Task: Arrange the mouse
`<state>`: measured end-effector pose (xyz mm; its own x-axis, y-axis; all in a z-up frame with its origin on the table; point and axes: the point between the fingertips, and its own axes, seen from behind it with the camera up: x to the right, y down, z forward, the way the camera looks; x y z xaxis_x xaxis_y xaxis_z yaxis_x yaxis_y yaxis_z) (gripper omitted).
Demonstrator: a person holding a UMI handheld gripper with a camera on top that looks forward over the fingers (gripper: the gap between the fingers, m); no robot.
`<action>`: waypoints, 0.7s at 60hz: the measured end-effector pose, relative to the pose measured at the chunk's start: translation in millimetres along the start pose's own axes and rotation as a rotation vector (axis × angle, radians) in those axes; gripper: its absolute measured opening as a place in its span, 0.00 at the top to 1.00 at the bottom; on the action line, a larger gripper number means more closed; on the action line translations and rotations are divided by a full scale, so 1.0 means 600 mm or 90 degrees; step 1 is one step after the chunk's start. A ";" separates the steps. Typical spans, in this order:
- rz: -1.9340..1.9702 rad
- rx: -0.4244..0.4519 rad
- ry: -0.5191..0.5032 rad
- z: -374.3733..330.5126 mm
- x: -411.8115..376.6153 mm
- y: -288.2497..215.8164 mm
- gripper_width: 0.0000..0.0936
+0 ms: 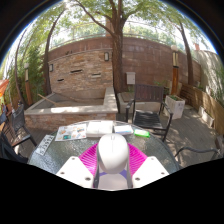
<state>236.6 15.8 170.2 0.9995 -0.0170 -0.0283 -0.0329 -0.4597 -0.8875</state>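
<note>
The claw (113,168) appears to pinch the smooth white rounded plastic mouse (113,154) by its flanks, above the glass-topped bench (60,150). Light, rigid and slippery, it is likely best held at its widest sides.

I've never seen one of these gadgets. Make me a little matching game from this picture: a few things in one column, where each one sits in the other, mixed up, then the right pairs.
Things
1. white mouse
2. papers
3. black chair
4. tree

Places
A. behind the raised brick planter
B. between the gripper fingers, pink pads at either side
C. beyond the glass table, past its far edge
D. flat on the table, beyond the mouse

Pairs: 1-B, 2-D, 3-C, 4-A
</note>
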 end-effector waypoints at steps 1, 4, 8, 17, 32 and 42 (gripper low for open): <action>0.000 -0.013 0.000 0.021 0.001 0.026 0.59; 0.004 -0.056 -0.002 0.068 0.012 0.069 0.59; 0.011 -0.115 -0.009 0.113 0.017 0.142 0.59; -0.007 -0.173 -0.007 0.160 0.029 0.230 0.54; -0.011 -0.193 -0.013 0.125 0.026 0.240 0.09; -0.010 -0.157 0.022 0.019 0.017 0.179 0.08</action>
<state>243.3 -23.7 69.6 0.9993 -0.0361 0.0039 -0.0210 -0.6624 -0.7489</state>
